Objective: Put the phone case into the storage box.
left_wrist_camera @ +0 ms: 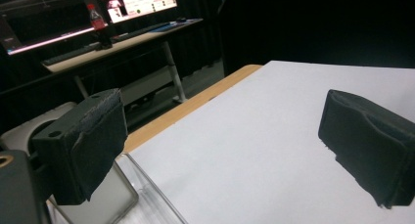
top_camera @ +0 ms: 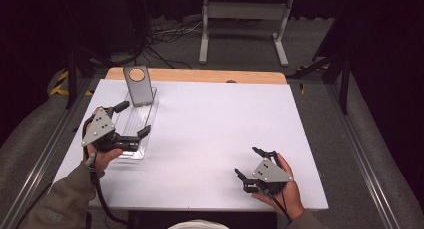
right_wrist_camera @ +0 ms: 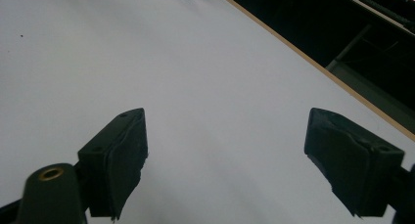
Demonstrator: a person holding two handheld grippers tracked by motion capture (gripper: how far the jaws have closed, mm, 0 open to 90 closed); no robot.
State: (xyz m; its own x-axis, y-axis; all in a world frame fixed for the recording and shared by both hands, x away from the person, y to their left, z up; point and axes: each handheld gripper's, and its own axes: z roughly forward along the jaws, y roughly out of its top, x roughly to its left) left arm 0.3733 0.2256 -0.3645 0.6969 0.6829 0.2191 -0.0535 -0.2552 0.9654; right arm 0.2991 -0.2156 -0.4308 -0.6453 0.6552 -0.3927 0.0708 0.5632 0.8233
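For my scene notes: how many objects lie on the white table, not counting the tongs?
2. A clear plastic tray lies at the table's left side, beside the left tongs. A grey phone-shaped slab with a round tan patch stands tilted at the tray's far end.

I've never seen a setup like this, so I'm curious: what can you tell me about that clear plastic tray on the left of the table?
The clear tray is a long, shallow, see-through piece that looks like plastic, lying flat on the white table near its left edge. A grey phone-like slab with a round patch leans at its far end. The left gripper hangs open over the tray's near part; whether it touches the tray is unclear.
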